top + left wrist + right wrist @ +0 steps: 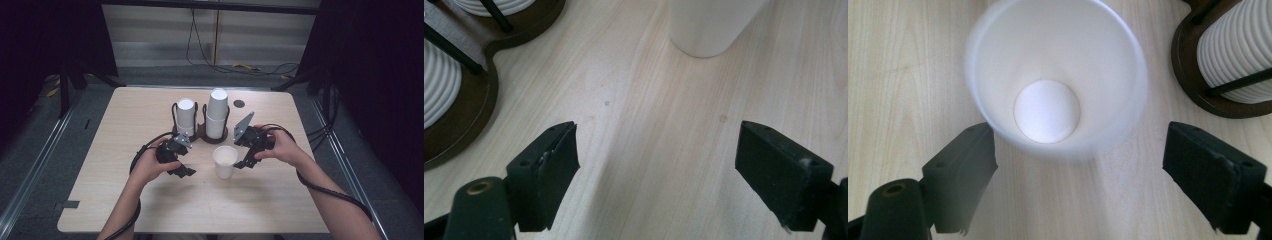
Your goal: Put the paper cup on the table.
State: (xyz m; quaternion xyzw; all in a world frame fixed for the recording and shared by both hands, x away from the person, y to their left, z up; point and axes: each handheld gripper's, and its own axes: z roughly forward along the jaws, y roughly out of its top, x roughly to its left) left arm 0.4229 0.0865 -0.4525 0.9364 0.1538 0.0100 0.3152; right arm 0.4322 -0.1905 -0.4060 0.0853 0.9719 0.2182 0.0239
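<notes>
A single white paper cup (225, 161) stands upright and empty on the table (125, 115) between the two hands. Its open mouth fills the upper part of the right gripper view, cup (1055, 75), with my right gripper (1080, 172) open just short of its rim and not touching it. In the high view the right gripper (244, 163) is just right of the cup. My left gripper (185, 171) is open to the cup's left, over bare wood; the cup's base (709, 27) shows beyond the left gripper (656, 155).
A dark wooden holder (202, 134) behind the cup carries two stacks of inverted ribbed white cups, a left stack (185, 116) and a taller right stack (217, 113), inside black wire posts. A small dark disc (239, 104) lies near the table's far edge.
</notes>
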